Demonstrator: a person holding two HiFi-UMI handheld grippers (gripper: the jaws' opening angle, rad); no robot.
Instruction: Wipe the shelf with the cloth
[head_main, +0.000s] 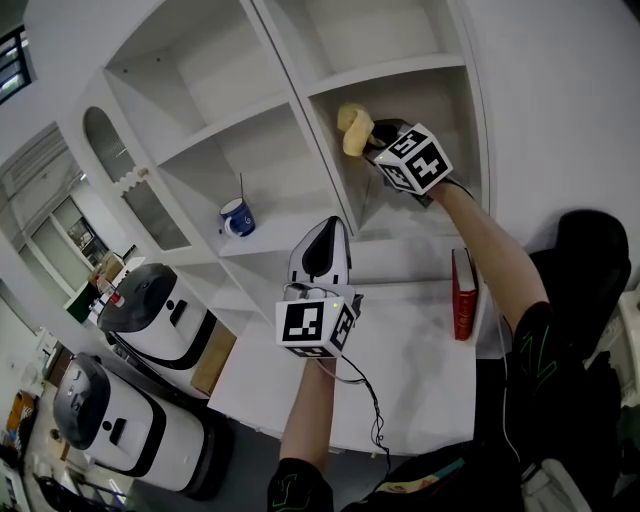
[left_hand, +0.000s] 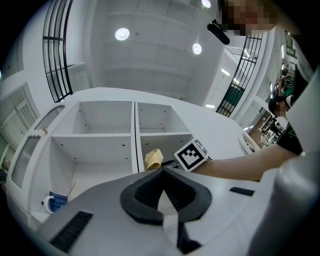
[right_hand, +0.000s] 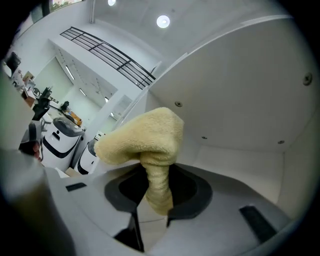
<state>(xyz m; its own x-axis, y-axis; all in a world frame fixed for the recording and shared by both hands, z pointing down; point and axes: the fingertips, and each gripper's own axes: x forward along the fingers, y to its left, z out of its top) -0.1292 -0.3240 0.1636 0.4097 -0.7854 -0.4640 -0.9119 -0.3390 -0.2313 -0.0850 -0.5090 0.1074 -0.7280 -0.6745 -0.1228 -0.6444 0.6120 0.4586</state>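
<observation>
Right gripper (right_hand: 156, 172) fingers tight on cloth (right_hand: 142, 137); left gripper (left_hand: 162, 171) fingers together, empty.

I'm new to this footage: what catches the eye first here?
The yellow cloth, pinched in the right gripper, is up inside the right-hand compartment of the white shelf. The left gripper hangs shut and empty in front; a blue mug and red book sit lower down.

The cloth (right_hand: 145, 137) is nubby yellow terry (soft, matt); shelf (head_main: 390, 72) smooth, white, faintly satin; right tongs (right_hand: 152, 207) matt grey plastic.
</observation>
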